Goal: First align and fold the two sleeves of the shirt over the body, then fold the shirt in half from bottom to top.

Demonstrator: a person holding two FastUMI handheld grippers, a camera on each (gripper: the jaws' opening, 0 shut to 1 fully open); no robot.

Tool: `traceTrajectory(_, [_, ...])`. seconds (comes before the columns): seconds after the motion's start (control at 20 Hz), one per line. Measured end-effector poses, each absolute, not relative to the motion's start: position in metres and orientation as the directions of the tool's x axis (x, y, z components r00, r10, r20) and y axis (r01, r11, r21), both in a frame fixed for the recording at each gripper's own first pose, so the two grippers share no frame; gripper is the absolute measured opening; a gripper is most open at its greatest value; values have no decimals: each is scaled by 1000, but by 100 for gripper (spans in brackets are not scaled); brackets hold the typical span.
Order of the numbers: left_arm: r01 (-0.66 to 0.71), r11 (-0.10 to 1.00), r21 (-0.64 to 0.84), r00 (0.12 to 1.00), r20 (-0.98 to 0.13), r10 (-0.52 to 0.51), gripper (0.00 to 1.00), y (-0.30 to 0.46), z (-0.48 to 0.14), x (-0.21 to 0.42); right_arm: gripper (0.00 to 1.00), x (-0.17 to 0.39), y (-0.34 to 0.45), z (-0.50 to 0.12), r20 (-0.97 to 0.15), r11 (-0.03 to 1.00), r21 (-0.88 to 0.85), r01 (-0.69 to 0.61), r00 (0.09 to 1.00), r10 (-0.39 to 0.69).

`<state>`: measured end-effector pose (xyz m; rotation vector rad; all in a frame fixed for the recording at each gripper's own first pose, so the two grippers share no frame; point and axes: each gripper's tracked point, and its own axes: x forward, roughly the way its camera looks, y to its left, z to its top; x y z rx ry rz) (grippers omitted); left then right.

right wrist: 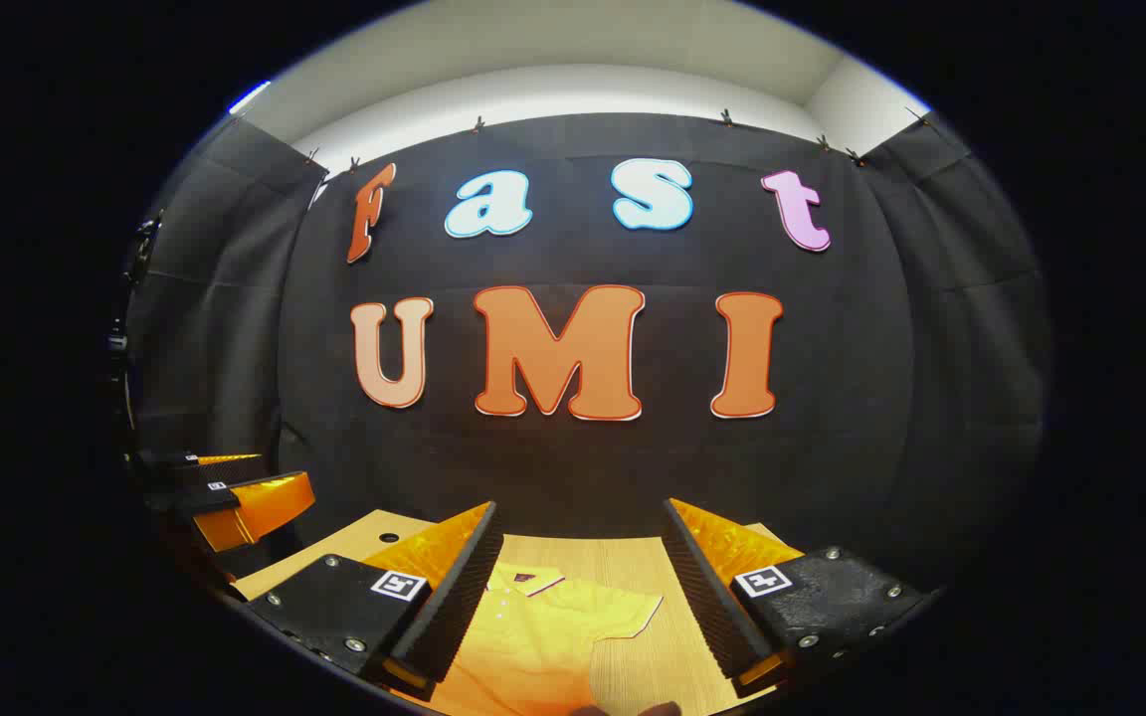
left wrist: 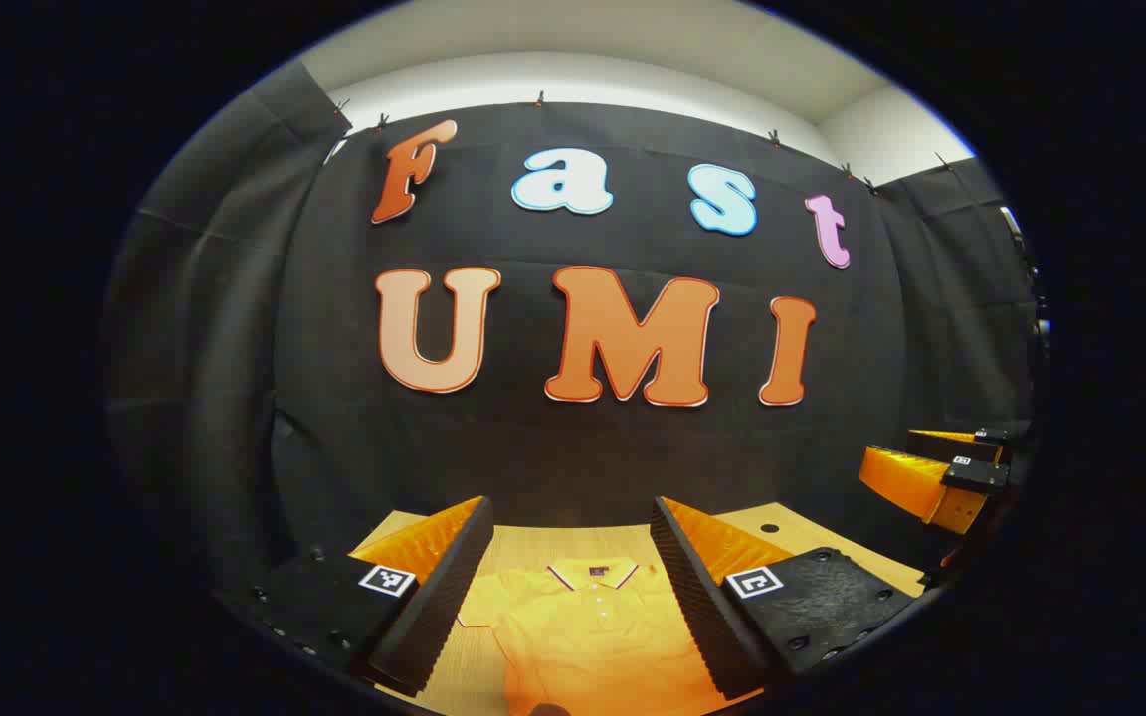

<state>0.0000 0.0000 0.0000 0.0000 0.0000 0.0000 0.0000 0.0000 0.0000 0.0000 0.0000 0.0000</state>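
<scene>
1. Your left gripper view looks level, forward over the table (left wrist: 533, 542) toward the booth wall.
2. Your right gripper view faces likewise, from farther right.
3. Both share the yellow shirt (left wrist: 598, 631) below.

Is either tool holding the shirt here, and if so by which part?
Nothing is held. The left tool and right tool both hang open above the yellow shirt, which lies flat on the table.
</scene>
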Motion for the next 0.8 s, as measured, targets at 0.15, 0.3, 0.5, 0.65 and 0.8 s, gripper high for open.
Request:
traceTrajectory(0.15, [-11,1000,17,1000,24,11,98,-8,6,6,97,11,-5,-3,3,999,41,-16,1000,16])
traceTrajectory(0.3, [-18,1000,20,999,39,18,98,-15,8,11,97,19,-7,-10,-10,999,48,-24,1000,24])
traceTrajectory(0.5, [57,998,-23,998,-18,-58,97,-40,-16,16,97,24,-1,-21,-11,998,49,-44,999,44])
traceTrajectory(0.65, [21,1000,-20,1000,-23,-21,98,-34,-17,20,97,24,17,-29,5,996,17,-92,996,92])
traceTrajectory(0.8, [-35,999,25,999,3,35,98,-19,-9,18,97,27,32,-34,-12,990,18,-139,990,140])
